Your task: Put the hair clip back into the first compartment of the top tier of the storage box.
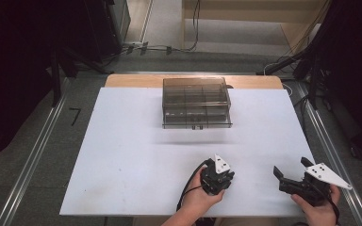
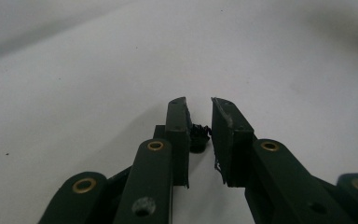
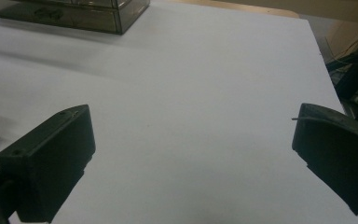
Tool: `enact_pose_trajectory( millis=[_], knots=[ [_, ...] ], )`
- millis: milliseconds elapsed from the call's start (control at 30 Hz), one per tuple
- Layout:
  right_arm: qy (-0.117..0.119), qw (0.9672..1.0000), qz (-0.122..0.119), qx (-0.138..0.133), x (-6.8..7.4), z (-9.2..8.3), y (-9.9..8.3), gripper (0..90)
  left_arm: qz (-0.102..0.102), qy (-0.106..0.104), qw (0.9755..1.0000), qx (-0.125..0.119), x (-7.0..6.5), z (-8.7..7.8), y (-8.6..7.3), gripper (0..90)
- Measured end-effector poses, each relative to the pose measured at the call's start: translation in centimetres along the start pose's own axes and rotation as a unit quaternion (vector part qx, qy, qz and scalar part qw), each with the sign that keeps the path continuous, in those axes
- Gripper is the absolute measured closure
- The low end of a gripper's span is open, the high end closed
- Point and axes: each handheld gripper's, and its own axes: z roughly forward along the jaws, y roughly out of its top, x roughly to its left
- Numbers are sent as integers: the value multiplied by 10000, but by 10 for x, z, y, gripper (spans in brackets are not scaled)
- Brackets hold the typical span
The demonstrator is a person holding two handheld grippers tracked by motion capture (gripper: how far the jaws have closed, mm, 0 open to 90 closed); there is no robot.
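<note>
My left gripper points down at the white board, its jaws drawn close around a small black piece that sits between the pads and touches them. In the high view the left gripper stands near the board's front edge, right of centre, and its body hides the piece. My right gripper rests near the front right corner with its jaws wide apart. In its own view the right gripper has bare white board between the fingers.
A smoky see-through drawer box stands at the back middle of the board; the drawer box is far ahead to the left in the right gripper view. Cables and dark stands line the floor beyond and right of the table.
</note>
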Motion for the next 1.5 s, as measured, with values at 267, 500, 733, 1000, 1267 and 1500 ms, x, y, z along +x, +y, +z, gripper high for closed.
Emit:
enact_pose_trajectory(
  millis=[267,500,733,1000,1267,1500],
  knots=[
    [7,10000,2,-2,0,0,0,0,-31,-9,10000,51,0,1,0,794],
    [6,10000,-3,-5,0,0,0,0,-40,3,10000,61,0,1,0,803],
    [5,10000,-3,-8,0,0,0,0,-31,5,10000,61,0,1,0,804],
    [7,10000,-3,-3,0,0,0,0,-80,-35,9999,54,1,1,0,804],
    [7,10000,0,-4,0,0,0,0,-182,-60,9998,30,3,-1,2,804],
    [9,10000,-6,-4,0,0,0,0,-425,-146,9990,15,6,-3,4,804]
  ],
)
